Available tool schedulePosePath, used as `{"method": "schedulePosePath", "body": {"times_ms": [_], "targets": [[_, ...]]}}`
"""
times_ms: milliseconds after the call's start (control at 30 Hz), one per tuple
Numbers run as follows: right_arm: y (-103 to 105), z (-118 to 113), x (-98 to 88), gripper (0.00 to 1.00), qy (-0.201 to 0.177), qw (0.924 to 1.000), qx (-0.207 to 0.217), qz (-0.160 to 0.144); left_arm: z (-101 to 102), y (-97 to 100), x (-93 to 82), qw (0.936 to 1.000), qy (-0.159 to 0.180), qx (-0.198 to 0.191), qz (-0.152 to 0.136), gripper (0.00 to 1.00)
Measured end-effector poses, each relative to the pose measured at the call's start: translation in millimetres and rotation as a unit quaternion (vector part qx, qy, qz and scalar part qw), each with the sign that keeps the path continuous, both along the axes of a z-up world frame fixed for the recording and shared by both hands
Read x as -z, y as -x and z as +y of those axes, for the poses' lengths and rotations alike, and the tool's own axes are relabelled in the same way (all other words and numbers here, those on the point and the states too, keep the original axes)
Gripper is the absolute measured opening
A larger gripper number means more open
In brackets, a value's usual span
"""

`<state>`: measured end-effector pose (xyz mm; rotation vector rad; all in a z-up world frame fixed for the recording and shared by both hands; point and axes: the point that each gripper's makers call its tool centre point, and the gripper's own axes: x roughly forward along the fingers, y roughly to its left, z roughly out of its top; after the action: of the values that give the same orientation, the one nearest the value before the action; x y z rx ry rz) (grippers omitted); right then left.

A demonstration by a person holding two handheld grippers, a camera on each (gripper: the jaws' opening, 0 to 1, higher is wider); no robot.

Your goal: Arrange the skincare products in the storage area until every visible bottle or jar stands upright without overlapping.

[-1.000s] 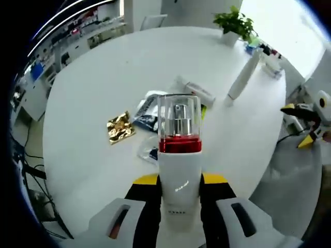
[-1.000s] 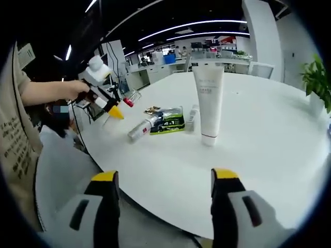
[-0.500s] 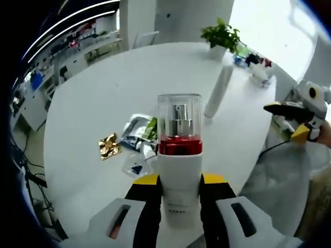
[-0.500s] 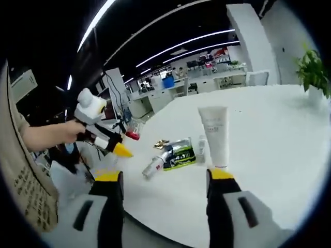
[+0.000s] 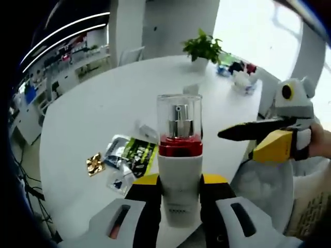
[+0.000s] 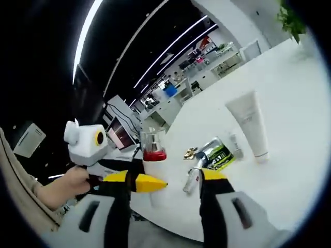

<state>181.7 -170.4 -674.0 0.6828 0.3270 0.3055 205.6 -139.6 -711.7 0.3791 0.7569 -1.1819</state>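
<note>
The pump bottle (image 5: 179, 170) with the red band and clear cap is clamped between the jaws of my left gripper (image 5: 179, 217), which grasp its white lower body; it stands upright in the jaws, lifted over the near edge of the white table (image 5: 103, 113). In the right gripper view the same bottle (image 6: 153, 165) shows at 9 o'clock, held by my left gripper (image 6: 135, 182).

My right gripper (image 6: 165, 206) has its jaws apart and carries nothing. In the left gripper view it (image 5: 269, 139) comes in at 3 o'clock, near the bottle.

On the table the white tube (image 6: 251, 124) stands on its cap, upright. Beside it lie a silver bottle (image 6: 192, 178) on its side and a green sachet (image 6: 217, 153); a gold packet (image 5: 94, 163) lies at 9 o'clock.

To do this step well, I judge I should lower the pump bottle straight down on a bare part of the table, well apart from the sachets, keep it vertical until the base is flat, and only then loosen the jaws. The bottle is tall, so a tilted release could tip it. The silver bottle looks like the next thing to raise.
</note>
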Motion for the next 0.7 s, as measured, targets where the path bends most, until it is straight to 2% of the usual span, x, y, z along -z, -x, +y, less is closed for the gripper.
{"method": "schedulePosePath", "body": {"times_ms": [133,300,500,533,567,600,633,700], "targets": [[-7.5,8.5,-8.6,0.50,-0.014,0.9999,0.003,-0.003,-4.8,8.5,-3.0,0.9999,0.004,0.013,-0.007,0.24],[-9.3,12.5,-3.8,0.45,-0.017,0.9996,0.013,0.015,-10.4,20.7,-7.0,0.9995,0.016,0.025,-0.003,0.24],[-5.8,9.2,0.6,0.42,0.012,0.9990,0.036,0.026,-18.7,32.2,-7.9,0.9987,0.021,0.046,-0.001,0.24],[-4.4,9.0,1.5,0.39,0.019,0.9987,0.038,0.029,-19.9,33.3,-8.0,0.9986,0.022,0.049,-0.001,0.24],[-3.0,8.8,1.1,0.31,0.021,0.9986,0.039,0.029,-21.8,35.0,-8.2,0.9983,0.023,0.052,0.001,0.24],[0.0,-1.9,4.2,0.29,0.050,0.9966,0.058,0.030,-22.1,36.2,-8.3,0.9982,0.022,0.055,0.002,0.24],[3.0,2.6,2.1,0.28,0.031,0.9975,0.055,0.032,-24.3,37.8,-8.7,0.9978,0.025,0.062,0.003,0.24],[6.1,-1.3,-0.8,0.27,0.061,0.9965,0.055,0.012,-27.0,39.8,-10.2,0.9971,0.030,0.070,0.004,0.24]]}}
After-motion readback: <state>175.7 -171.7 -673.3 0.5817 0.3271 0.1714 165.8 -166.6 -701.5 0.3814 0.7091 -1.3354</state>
